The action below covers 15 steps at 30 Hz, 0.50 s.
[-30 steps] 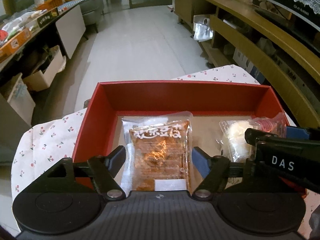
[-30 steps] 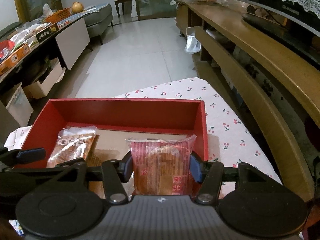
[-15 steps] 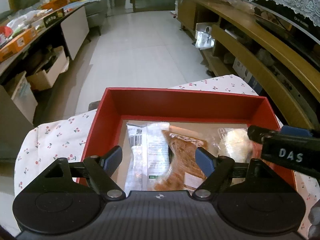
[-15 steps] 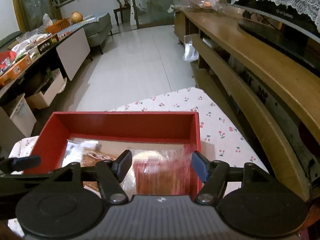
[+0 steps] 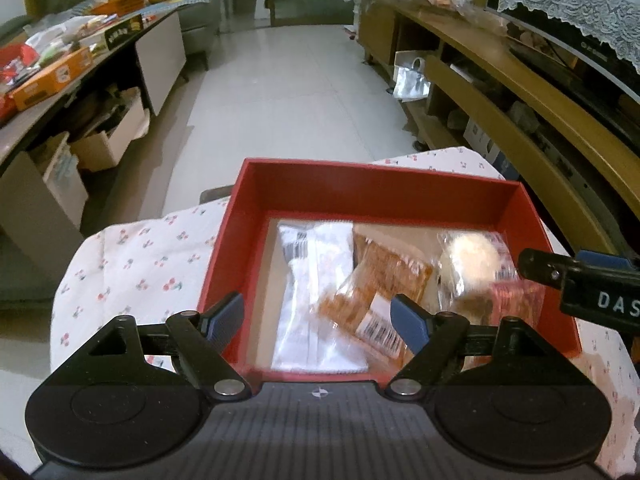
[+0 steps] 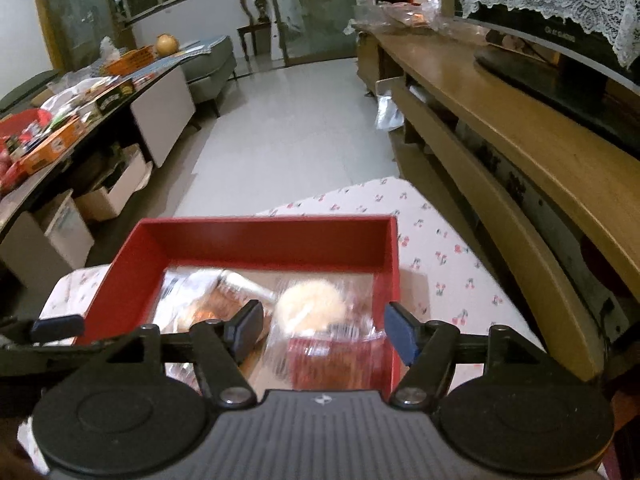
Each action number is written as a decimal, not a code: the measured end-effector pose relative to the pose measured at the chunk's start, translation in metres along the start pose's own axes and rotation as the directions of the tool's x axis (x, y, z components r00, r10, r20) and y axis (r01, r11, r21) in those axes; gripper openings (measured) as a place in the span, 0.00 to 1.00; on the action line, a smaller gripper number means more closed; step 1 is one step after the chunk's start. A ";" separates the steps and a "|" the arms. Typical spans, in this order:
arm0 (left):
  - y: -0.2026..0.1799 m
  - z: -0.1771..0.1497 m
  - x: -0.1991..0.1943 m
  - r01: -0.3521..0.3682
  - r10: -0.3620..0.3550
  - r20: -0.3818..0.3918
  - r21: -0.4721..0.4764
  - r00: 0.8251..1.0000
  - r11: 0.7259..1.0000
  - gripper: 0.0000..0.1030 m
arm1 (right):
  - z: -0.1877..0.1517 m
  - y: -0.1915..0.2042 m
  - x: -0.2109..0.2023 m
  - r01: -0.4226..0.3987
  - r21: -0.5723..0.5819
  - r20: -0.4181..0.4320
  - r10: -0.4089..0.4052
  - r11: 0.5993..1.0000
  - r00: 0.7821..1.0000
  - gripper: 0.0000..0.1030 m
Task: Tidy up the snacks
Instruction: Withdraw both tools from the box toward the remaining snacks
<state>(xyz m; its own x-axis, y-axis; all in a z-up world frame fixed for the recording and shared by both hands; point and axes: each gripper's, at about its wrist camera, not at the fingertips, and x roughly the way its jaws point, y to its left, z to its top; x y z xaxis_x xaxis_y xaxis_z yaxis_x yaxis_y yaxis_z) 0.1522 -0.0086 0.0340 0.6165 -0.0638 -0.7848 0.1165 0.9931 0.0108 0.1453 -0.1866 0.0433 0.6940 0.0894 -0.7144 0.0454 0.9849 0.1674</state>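
With the left gripper (image 5: 318, 316) and right gripper (image 6: 324, 330) both spread and empty above the red box (image 5: 372, 182), the orange snack packet (image 5: 376, 292) and the round pastry packet (image 6: 310, 304) lay inside it, so placement appeared largely complete.

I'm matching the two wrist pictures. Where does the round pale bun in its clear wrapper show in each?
Left wrist: bun at right, inside the red box.
Right wrist: bun at centre, between the fingers.
Shared landmark: the box's far wall.
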 end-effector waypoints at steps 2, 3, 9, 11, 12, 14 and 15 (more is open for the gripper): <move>0.004 -0.006 -0.006 0.000 0.000 -0.004 0.000 1.000 1.000 0.83 | -0.007 0.003 -0.009 -0.011 -0.006 -0.004 0.011 1.000 1.000 0.65; 0.007 -0.010 -0.009 0.000 0.000 -0.006 -0.002 1.000 1.000 0.83 | -0.010 0.004 -0.014 -0.015 -0.008 -0.007 0.015 1.000 1.000 0.65; 0.022 -0.038 -0.019 -0.009 0.009 -0.046 0.006 0.999 1.000 0.83 | -0.036 0.016 -0.035 -0.087 -0.008 -0.059 0.086 0.996 0.995 0.66; 0.029 -0.046 -0.019 -0.021 0.021 -0.061 0.006 0.998 1.000 0.83 | -0.046 0.023 -0.035 -0.099 -0.020 -0.088 0.097 0.995 0.991 0.66; 0.034 -0.049 -0.019 -0.021 0.021 -0.072 0.004 0.997 1.000 0.83 | -0.050 0.028 -0.034 -0.105 -0.028 -0.102 0.102 0.994 0.990 0.66; 0.043 -0.054 -0.017 -0.019 0.019 -0.092 0.001 0.996 1.000 0.83 | -0.058 0.037 -0.029 -0.118 -0.040 -0.138 0.112 0.992 0.984 0.66; 0.047 -0.056 -0.016 -0.018 0.019 -0.100 0.003 0.995 1.000 0.83 | -0.061 0.041 -0.025 -0.127 -0.043 -0.159 0.119 0.991 0.980 0.66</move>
<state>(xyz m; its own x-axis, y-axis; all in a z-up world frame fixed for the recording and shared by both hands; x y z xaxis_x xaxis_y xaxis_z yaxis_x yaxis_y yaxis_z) 0.1046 0.0444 0.0126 0.5378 -0.0352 -0.8423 0.1072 0.9939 0.0269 0.0860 -0.1390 0.0261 0.5714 0.2285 -0.7882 -0.0745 0.9709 0.2274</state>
